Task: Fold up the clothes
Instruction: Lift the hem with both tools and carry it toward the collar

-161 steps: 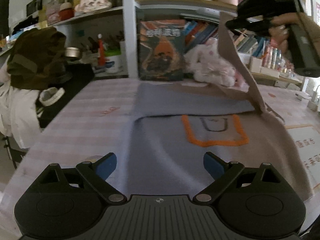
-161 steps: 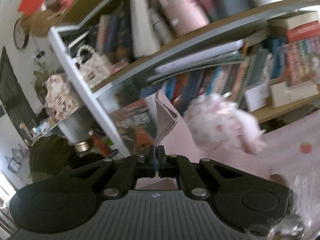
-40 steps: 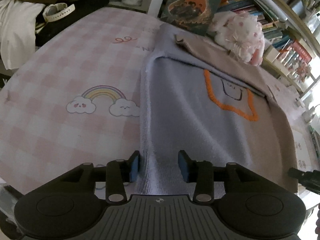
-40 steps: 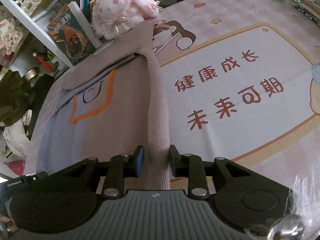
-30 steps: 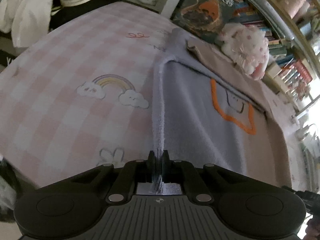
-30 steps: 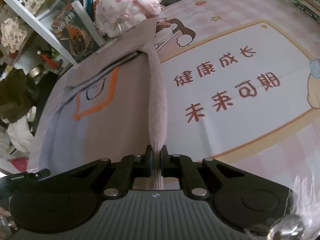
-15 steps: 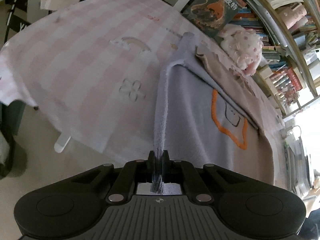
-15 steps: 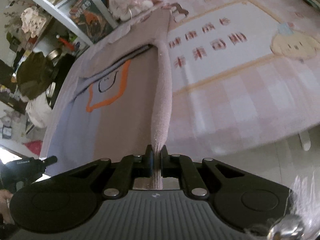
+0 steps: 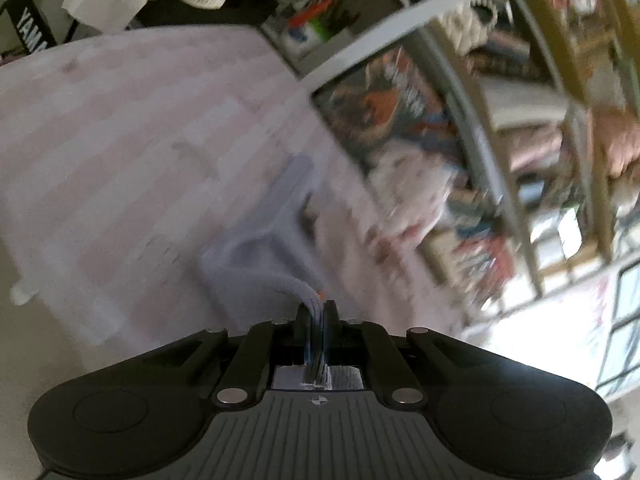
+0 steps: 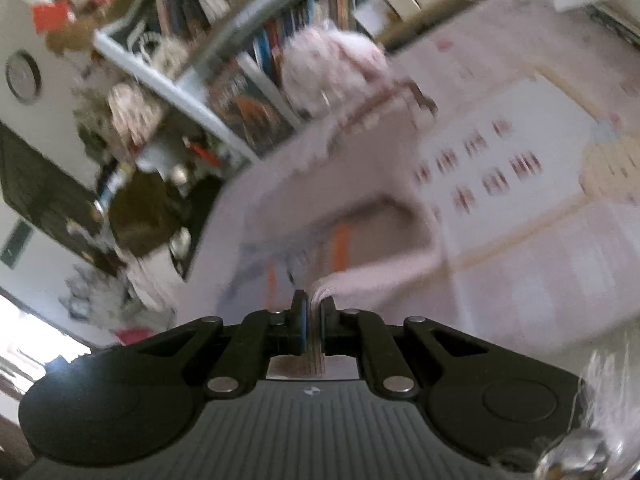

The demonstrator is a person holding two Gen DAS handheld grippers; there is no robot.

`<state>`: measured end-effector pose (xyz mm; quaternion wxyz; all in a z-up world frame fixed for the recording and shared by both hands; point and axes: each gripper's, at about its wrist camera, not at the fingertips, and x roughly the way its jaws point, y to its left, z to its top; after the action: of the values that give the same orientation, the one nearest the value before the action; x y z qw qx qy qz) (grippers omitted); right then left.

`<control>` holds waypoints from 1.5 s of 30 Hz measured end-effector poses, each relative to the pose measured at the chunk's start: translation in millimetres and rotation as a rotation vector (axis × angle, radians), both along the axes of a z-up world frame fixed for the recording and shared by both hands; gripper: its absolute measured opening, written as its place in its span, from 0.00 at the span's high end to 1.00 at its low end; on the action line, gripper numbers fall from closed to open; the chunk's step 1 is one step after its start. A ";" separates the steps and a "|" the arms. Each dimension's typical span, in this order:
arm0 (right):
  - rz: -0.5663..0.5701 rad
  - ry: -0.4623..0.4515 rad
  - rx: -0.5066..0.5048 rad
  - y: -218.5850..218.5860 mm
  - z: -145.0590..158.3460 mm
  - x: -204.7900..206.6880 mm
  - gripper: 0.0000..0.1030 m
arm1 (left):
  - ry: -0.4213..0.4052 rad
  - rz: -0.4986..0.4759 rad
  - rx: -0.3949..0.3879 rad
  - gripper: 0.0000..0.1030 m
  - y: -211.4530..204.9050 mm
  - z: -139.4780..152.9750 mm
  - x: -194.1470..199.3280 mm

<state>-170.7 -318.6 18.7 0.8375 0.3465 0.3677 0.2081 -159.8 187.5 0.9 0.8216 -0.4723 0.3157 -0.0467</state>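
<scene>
A two-tone sweater, lavender-blue on one side [image 9: 260, 256] and pinkish-beige on the other [image 10: 380, 184], with an orange outline on its front, lies on the pink checked table. My left gripper [image 9: 316, 310] is shut on the sweater's blue bottom hem, which is raised off the table and curls over. In the right wrist view my right gripper [image 10: 314, 306] is shut on the beige bottom hem, also lifted and bent over the body. Both views are blurred by motion.
A pink plush toy [image 10: 332, 68] and a standing book [image 10: 248, 112] sit at the table's far edge before a crowded bookshelf [image 9: 520, 120]. A printed mat with red characters [image 10: 500, 168] lies right of the sweater. Dark and white clothes [image 10: 140, 216] pile at the left.
Both grippers, still shut on the hem, have risen and swung forward. The hem has come off the table and folds over the sweater's body. The left view has rolled.
</scene>
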 end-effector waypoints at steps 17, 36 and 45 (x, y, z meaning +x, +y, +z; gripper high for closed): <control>-0.306 0.032 0.076 4.4 3.3 166.9 0.94 | 0.020 -0.030 0.025 0.96 9.4 -20.9 180.9; -0.280 0.067 -0.375 34.5 -25.5 224.9 0.61 | 0.026 -0.188 0.392 0.34 14.7 -30.8 226.6; -0.032 -0.037 -0.796 86.4 -50.4 259.2 0.87 | -0.062 -0.432 0.812 0.97 -46.0 -32.9 249.4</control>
<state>88.5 -232.2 -31.7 0.9160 -0.0033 0.3988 0.0427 89.6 141.5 -32.1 0.9206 -0.0338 0.3751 -0.1035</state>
